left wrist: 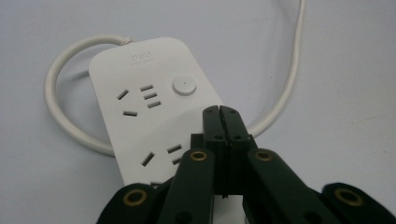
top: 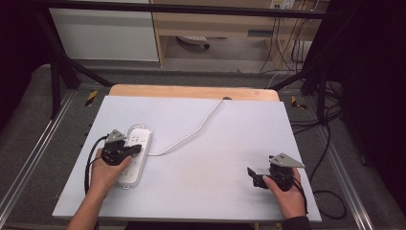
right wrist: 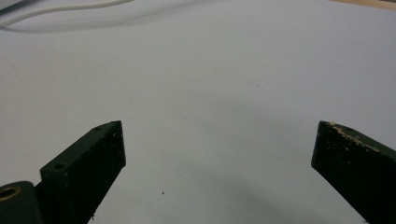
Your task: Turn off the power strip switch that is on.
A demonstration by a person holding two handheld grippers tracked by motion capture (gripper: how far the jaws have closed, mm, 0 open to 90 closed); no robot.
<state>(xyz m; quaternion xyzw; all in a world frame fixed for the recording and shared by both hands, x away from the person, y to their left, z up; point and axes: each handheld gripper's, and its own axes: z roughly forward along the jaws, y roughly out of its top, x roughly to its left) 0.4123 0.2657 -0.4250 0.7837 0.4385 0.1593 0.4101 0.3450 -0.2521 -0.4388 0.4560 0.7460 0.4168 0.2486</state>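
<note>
- Power strip (top: 135, 155) is lying near the bench's (top: 215, 191) left edge, cord (top: 191, 132) trailing toward the far edge.
- Left gripper (left wrist: 219, 111) is hovering over it, jaws pressed together, gripping nothing.
- Right gripper (top: 256, 176) is idling wide near the right edge.
- Likely rigid, light, slick plastic; gripping across the long sides looks best, since the cord is looking springy.

A power strip (top: 136, 156) is laid on the table (top: 201, 158) near its left edge, lengthwise from front to back. Its cord (top: 191, 132) is looped at the strip's back end and is run across the table to the middle of the back edge. The left gripper (top: 135, 149) is held over the strip, while the right gripper (top: 256, 175) is kept well apart, near the front right corner.
</note>
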